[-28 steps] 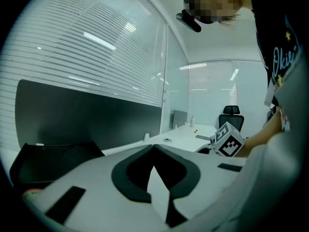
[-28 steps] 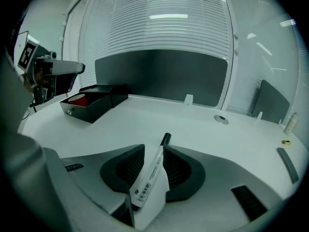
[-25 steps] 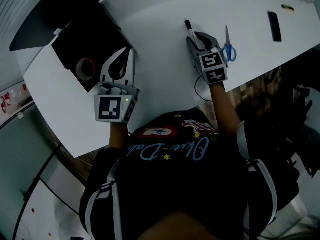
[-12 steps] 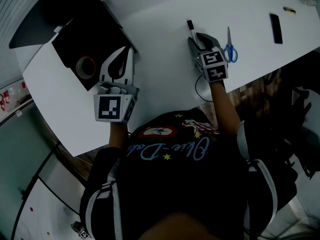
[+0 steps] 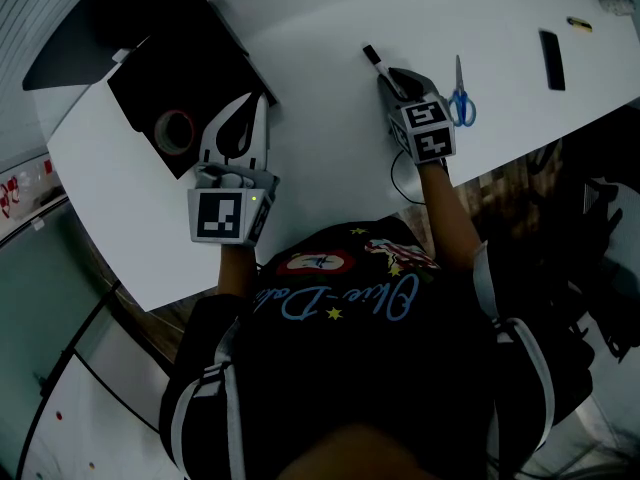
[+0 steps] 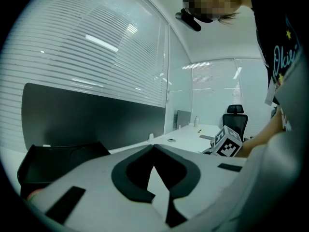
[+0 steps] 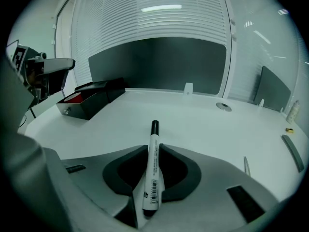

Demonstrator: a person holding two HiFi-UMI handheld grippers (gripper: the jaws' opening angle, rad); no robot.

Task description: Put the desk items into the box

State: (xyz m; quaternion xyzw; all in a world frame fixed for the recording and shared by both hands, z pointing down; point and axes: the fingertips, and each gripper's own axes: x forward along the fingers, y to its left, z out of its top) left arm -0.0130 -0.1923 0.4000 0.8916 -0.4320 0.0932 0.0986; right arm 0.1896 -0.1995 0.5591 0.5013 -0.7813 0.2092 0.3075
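Observation:
My right gripper (image 5: 392, 79) has just been closing its jaws, and they now clamp a white marker (image 5: 376, 63) with a black cap, right gripper (image 7: 153, 148) and marker (image 7: 152, 170) pointing straight ahead over the white desk (image 5: 320, 28). The black open box (image 5: 150, 83) stands at the desk's left end with a red-rimmed tape roll (image 5: 175, 131) in it. My left gripper (image 5: 261, 101) rests shut and empty beside the box's near right corner; the left gripper (image 6: 153, 148) shows its tips meeting.
Blue-handled scissors (image 5: 459, 98) lie just right of my right gripper. Farther right lie a flat black bar (image 5: 549, 58) and a small yellow item (image 5: 577, 24). A round desk grommet (image 7: 223, 106) and dark partition screens stand at the back.
The right jaws have closed onto the marker. Its capped end has swung a little to the left. The left gripper has not moved.

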